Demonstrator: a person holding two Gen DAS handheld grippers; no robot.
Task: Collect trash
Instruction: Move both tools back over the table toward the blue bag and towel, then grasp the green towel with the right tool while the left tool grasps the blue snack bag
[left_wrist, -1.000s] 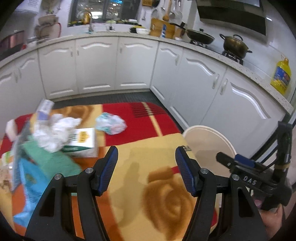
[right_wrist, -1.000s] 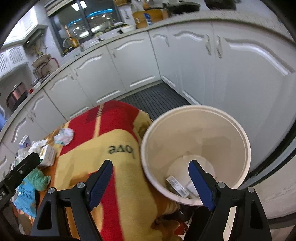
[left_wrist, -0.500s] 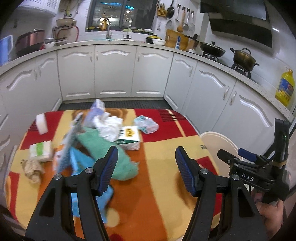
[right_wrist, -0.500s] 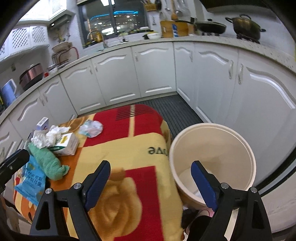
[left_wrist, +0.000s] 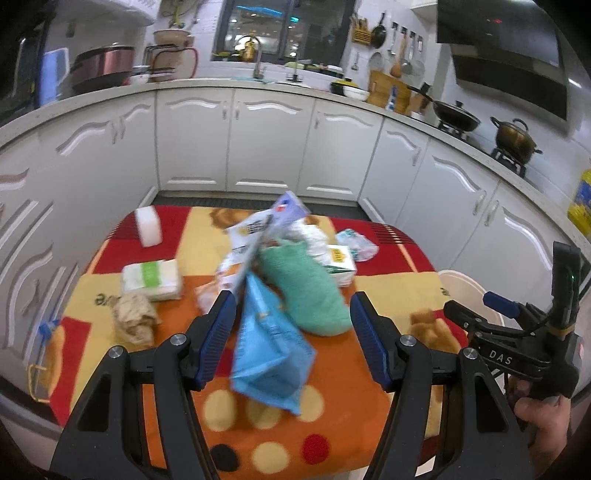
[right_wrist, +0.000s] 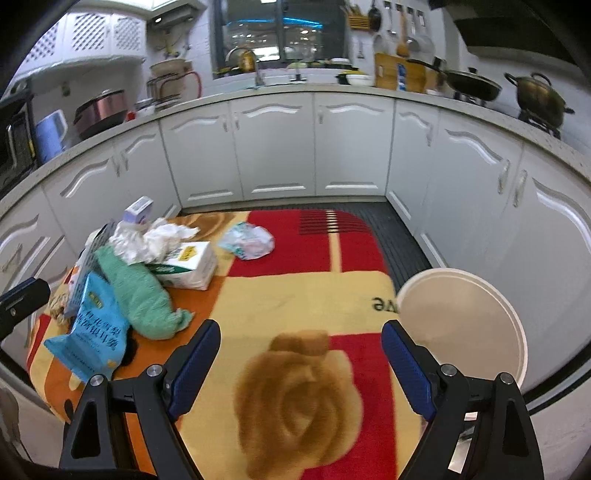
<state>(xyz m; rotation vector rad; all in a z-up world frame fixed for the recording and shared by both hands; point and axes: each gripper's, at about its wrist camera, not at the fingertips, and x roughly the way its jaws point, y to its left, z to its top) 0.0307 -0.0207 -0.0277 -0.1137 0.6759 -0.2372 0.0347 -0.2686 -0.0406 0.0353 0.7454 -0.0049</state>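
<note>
Trash lies heaped on a table with a red, yellow and orange cloth (left_wrist: 192, 240). A blue snack bag (left_wrist: 269, 350) sits between my left gripper's open fingers; the left gripper (left_wrist: 291, 317) is empty. Behind the bag lie a green cloth (left_wrist: 306, 288), a white carton (left_wrist: 341, 260), crumpled white paper (right_wrist: 151, 240) and a crumpled plastic wrapper (right_wrist: 249, 242). A cream trash bin (right_wrist: 461, 321) stands off the table's right edge. My right gripper (right_wrist: 301, 354) is open and empty above the cloth (right_wrist: 295, 295), left of the bin.
A tissue pack (left_wrist: 151, 278), a brown paper ball (left_wrist: 135, 321) and a white sponge block (left_wrist: 147, 225) lie on the table's left part. White kitchen cabinets (left_wrist: 266, 147) ring the table. The right hand-held gripper (left_wrist: 517, 343) shows at the left view's right edge.
Both grippers swung left, away from the bin and toward the trash heap. The blue bag now lies between the left fingers. Both stayed open.
</note>
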